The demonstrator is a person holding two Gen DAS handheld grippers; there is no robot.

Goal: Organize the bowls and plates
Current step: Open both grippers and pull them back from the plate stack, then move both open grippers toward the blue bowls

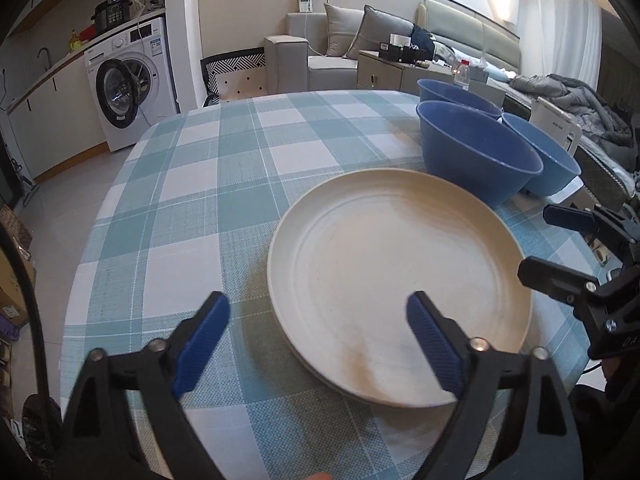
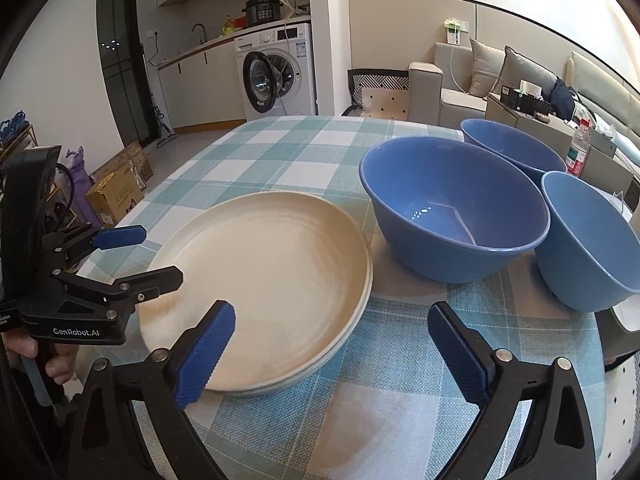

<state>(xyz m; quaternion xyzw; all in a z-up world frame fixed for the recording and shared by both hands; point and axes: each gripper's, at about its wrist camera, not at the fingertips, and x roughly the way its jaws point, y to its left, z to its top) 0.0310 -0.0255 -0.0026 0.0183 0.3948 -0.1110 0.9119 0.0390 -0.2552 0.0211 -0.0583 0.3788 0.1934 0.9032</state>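
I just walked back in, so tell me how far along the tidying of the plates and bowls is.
Done: the cream plates look stacked on the checked table; a second rim shows under the top plate. In hand: nothing; the left gripper and right gripper both stand with jaws open and empty beside the stack. Left: the three blue bowls sit side by side, not yet nested.

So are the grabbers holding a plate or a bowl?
Neither. The left gripper and the right gripper are open, with nothing gripped.
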